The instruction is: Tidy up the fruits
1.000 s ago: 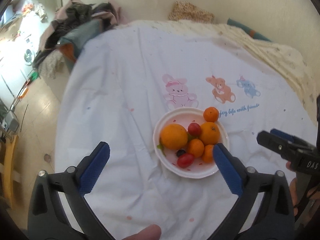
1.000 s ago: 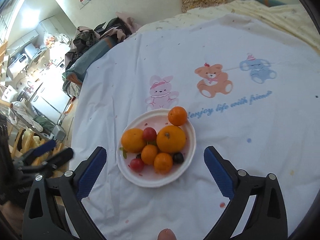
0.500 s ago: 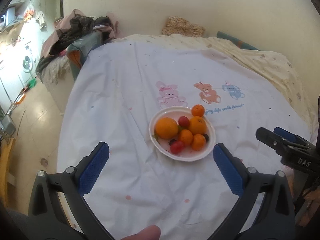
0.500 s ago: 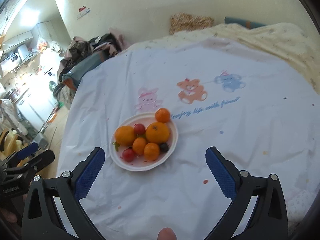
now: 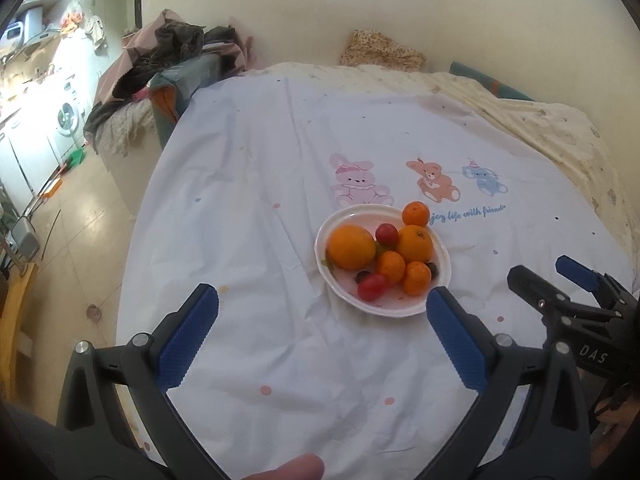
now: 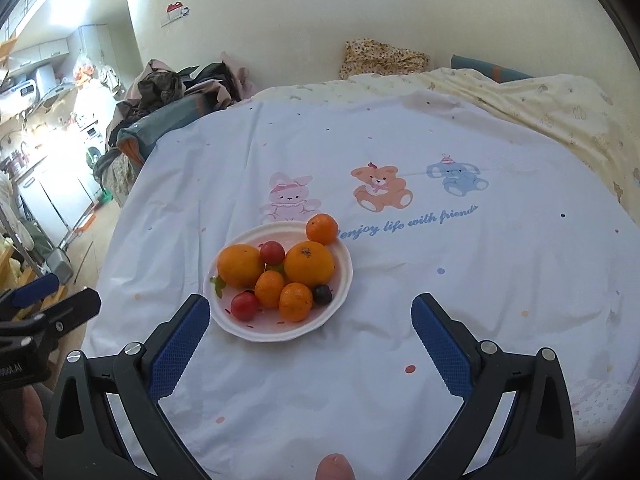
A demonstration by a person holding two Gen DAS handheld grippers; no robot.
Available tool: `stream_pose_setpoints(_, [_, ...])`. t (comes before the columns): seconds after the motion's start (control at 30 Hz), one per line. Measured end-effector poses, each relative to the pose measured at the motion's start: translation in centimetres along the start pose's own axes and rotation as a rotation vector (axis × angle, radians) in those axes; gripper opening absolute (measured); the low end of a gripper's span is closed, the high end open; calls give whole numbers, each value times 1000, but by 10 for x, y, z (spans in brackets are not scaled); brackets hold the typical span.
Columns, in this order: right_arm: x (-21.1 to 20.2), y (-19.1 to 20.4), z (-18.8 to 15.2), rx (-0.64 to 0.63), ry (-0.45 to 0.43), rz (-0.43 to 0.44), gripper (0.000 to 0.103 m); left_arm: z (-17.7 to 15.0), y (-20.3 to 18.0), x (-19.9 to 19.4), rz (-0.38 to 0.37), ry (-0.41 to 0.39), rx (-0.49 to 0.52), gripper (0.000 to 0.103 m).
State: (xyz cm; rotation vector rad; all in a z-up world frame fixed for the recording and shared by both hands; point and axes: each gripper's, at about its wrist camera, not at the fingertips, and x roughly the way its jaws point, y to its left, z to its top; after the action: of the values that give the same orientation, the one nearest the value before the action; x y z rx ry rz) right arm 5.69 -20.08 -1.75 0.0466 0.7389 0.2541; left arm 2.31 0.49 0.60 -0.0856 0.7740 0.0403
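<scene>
White sheet (image 5: pixel 280 184), fruit plate (image 5: pixel 442 276) central, surroundings clear

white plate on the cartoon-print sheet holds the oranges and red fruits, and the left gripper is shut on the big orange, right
Not quite. The white plate does hold the oranges and red fruits, but the left gripper is open and empty; the big orange lies untouched on the plate. The left wrist view shows its blue fingers spread wide, short of the plate.

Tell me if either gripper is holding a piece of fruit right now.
No. The left gripper and right gripper both have wide-open, empty jaws, and all the fruit sits on the plate.
</scene>
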Motion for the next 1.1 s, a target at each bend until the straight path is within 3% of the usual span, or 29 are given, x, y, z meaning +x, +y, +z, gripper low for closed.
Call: stream_pose_setpoints(1.1, [-11, -6, 3, 20, -10, 4, 103, 1, 6, -1, 12, -1, -10, 103])
